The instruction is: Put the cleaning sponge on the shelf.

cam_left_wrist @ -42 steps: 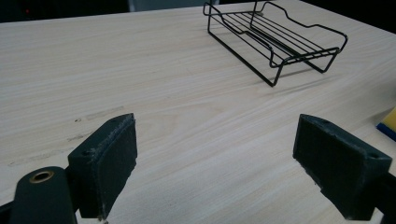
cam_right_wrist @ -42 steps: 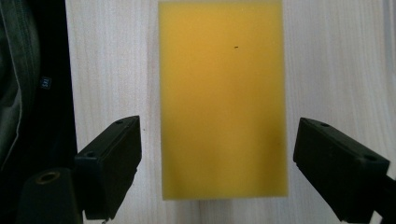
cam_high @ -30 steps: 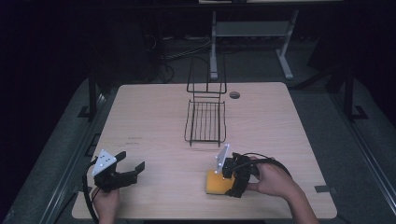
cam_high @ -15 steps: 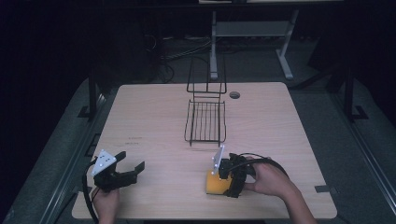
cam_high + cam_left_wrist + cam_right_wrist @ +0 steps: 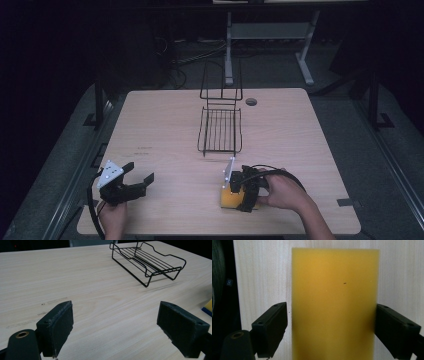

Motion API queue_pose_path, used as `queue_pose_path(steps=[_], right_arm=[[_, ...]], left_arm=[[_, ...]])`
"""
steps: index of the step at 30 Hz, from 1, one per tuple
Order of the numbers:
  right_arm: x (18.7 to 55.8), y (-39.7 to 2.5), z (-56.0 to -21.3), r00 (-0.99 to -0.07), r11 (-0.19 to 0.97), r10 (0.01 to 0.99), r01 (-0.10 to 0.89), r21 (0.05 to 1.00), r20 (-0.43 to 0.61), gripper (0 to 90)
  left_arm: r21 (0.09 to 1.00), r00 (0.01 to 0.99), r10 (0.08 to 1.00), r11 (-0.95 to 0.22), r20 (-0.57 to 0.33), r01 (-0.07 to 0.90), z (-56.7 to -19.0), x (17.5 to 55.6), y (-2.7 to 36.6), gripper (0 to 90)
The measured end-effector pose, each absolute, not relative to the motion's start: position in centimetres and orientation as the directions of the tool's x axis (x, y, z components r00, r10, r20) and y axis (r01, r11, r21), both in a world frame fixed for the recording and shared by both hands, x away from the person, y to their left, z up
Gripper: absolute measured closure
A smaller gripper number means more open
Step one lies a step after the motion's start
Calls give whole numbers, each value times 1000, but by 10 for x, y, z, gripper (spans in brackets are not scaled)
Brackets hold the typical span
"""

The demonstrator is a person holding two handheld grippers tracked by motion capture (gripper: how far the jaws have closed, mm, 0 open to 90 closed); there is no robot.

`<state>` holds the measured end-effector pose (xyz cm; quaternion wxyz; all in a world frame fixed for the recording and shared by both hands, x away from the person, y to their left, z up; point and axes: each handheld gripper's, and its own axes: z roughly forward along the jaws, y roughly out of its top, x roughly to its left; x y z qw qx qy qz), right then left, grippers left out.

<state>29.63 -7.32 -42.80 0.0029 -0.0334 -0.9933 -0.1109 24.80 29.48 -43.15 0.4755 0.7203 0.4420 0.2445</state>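
The yellow sponge (image 5: 335, 305) lies flat between the right gripper's (image 5: 332, 327) open jaws, unclamped.

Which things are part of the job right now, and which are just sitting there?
Part of the job:
right gripper, jaws open around the sponge
yellow sponge

Just sitting there:
black wire rack
left gripper, open over the bare table

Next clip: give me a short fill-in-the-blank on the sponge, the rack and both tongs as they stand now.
1. The right tongs straddle a ____ sponge, one jaw on each side of it.
2. The left tongs are open and hold ____.
3. The black wire rack stands on the wooden ____.

Missing words: yellow; nothing; table
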Motion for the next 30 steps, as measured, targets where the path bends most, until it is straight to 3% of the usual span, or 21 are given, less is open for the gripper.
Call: queue_pose_path(steps=[30], right_arm=[[298,-71,-438,-998,981,64,64,185,11,217]], left_arm=[[902,488,870,-151,-72,404,-431,248,297,130]])
